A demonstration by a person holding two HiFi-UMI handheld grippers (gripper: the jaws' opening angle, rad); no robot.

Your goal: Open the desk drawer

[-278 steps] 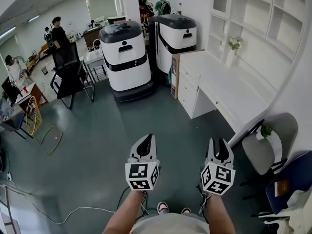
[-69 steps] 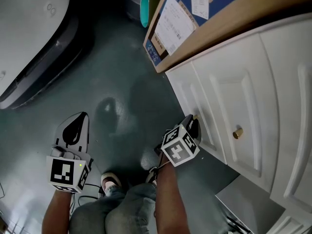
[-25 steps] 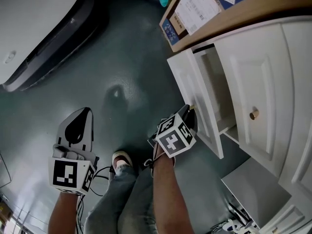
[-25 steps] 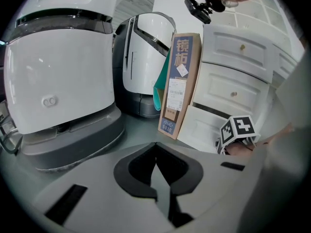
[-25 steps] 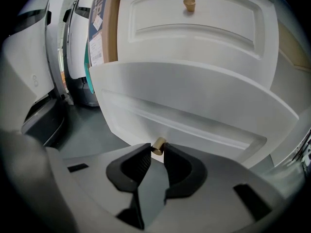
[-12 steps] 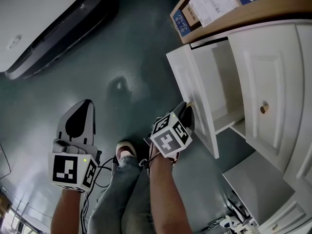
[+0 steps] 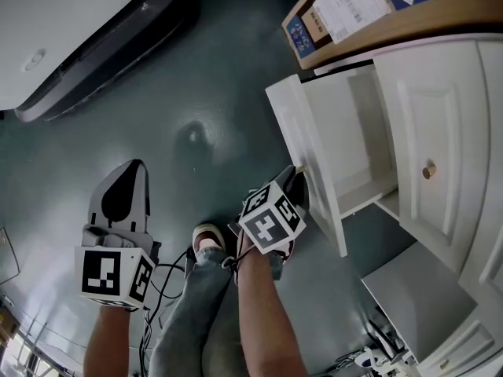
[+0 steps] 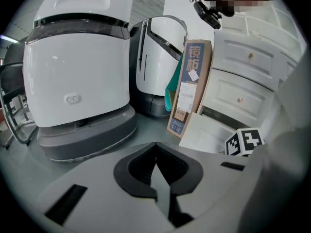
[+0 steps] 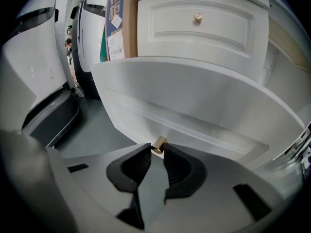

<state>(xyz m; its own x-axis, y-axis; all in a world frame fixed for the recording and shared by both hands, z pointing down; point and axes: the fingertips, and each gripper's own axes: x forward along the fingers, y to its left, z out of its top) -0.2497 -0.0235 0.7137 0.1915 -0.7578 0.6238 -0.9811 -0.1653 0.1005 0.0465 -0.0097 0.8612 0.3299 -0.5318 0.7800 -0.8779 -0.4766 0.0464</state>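
**Drawer out, right claw clamped on its knob**

Head view: the drawer stands pulled out of the white desk, just below a cardboard box. The right gripper has its tips at the drawer's front panel. The knob seems to be hidden behind them here. The left gripper hangs well apart, over the floor.

Left gripper view: its jaws are pressed together with nothing between them. Ahead stand two white machines and the box on end, with the pulled-out drawer low at the right.

Right gripper view: only here does the grip show. The small brass knob is pinched between the two pads at their very tips, and the front panel lies just beyond. Above it a second drawer is closed.
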